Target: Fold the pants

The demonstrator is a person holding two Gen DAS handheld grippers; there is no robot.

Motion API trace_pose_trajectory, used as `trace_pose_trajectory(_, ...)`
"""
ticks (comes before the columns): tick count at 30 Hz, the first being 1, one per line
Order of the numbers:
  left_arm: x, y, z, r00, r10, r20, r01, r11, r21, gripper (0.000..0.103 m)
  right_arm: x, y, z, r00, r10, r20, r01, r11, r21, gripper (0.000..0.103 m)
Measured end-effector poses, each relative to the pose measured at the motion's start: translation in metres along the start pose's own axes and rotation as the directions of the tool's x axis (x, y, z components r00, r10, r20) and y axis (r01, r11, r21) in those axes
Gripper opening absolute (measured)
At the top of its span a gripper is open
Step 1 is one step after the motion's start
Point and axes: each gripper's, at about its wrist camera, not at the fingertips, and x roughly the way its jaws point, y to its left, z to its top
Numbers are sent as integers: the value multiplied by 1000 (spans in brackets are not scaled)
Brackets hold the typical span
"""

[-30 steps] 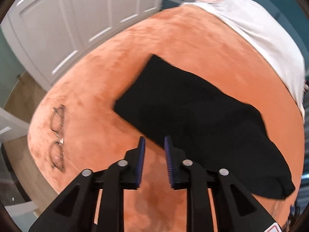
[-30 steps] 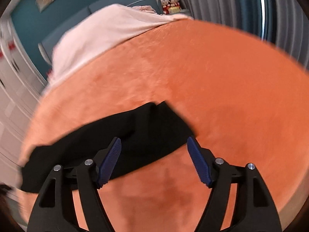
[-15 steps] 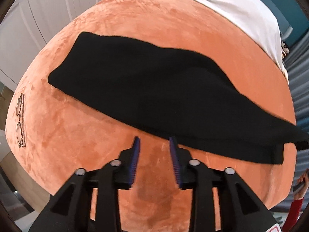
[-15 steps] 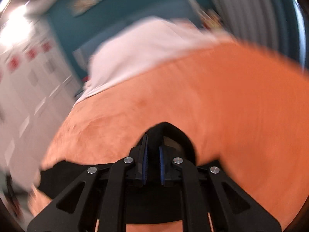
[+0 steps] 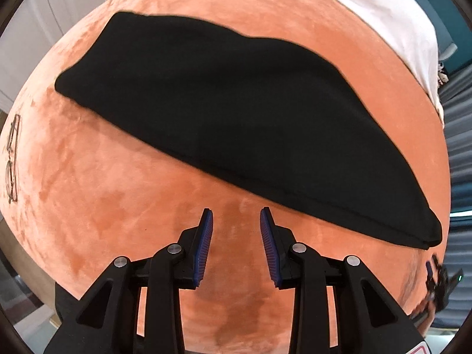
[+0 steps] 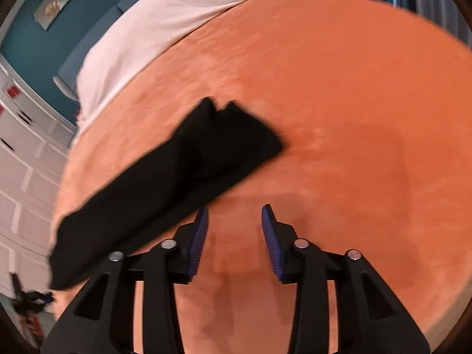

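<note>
- Left tool (image 5: 236, 221): black angular arms, ribbed blue pads, jaws parted, holding nothing, poised over bare blanket.
- Right tool (image 6: 234, 219): same build, jaws parted and empty; its left pad sits just beside the pants' near edge.
- Pants (image 5: 236, 118): matte black cloth, long tapered band, lying flat on the bed.
- Blanket (image 5: 118, 206): plush orange, mottled nap.
- Sheet (image 5: 383, 8): smooth, white, at the far end.
- Glasses (image 5: 11, 159): thin wire frame, at the blanket's left edge.

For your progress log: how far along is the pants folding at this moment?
Done: the black pants lie on the orange blanket as one long narrow strip, seemingly folded lengthwise. In hand: nothing; the left gripper and right gripper are both open over bare blanket. Left: folding the strip across its length.
</note>
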Motion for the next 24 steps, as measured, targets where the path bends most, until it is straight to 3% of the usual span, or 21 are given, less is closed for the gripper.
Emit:
trace_pose_trajectory(4,-7,-7,-5,1000,22,22,-23,999,34,40,26,12,34,993,104,49,-110,985,133,64)
trace_pose_trajectory(5,-9,-7,-7,999,25,25,-26,999,33,40,36,12,40,990,135,39,-140,972,191,78)
trace_pose_trajectory(6,-8,-5,-7,999,27,24,-28,999,30,40,47,11,44,994,110,12,-110,964,242,84)
trace_pose_trajectory(7,-7,-3,-6,999,30,19,-31,999,20,40,59,11,48,998,65,-14,-59,959,279,85)
trace_pose_trajectory(8,-7,-1,-6,999,28,15,-28,1000,4,40,68,12,52,999,44,-24,-35,953,300,71)
trace_pose_trajectory(9,-7,1,-7,1000,22,13,-22,1000,-4,40,71,15,58,999,50,-15,-43,955,294,28)
trace_pose_trajectory(10,-9,5,-6,1000,17,11,-17,1000,-13,40,70,19,64,997,70,-12,-63,953,298,7)
trace_pose_trajectory(11,-13,6,-8,1000,14,16,-14,1000,-14,40,60,22,71,989,143,39,-148,938,313,7)
trace_pose_trajectory(12,-17,7,-7,999,15,31,-14,1000,-10,40,42,30,77,966,231,112,-254,924,286,7)
trace_pose_trajectory(14,-20,7,-8,999,27,46,-27,1000,0,40,13,43,80,931,311,191,-340,930,139,7)
trace_pose_trajectory(15,-18,10,-8,999,25,44,-25,1000,0,40,13,44,75,954,246,170,-256,966,43,7)
trace_pose_trajectory(16,-12,12,-7,999,22,30,-22,1000,-5,40,30,34,71,986,142,91,-145,989,28,8)
trace_pose_trajectory(17,-10,13,-7,1000,23,20,-22,1000,-8,40,52,17,64,998,67,-8,-66,995,73,8)
trace_pose_trajectory(18,-4,15,-6,1000,19,5,-18,1000,-17,40,72,-6,52,994,49,-101,-32,986,164,8)
trace_pose_trajectory(20,0,19,-6,1000,12,-5,-12,999,-40,40,72,-17,39,992,92,-84,-72,974,216,13)
trace_pose_trajectory(21,1,22,-6,1000,-4,-9,3,998,-58,40,66,-13,36,994,97,-51,-84,973,214,29)
trace_pose_trajectory(22,3,25,-6,1000,-21,-15,20,997,-73,40,62,-10,34,995,96,-35,-87,974,210,35)
trace_pose_trajectory(23,5,28,-6,999,-28,-22,26,996,-87,40,61,-6,34,995,99,-24,-92,975,203,50)
trace_pose_trajectory(24,8,34,-3,999,-31,-28,28,994,-102,40,63,-3,36,995,100,-23,-94,977,192,55)
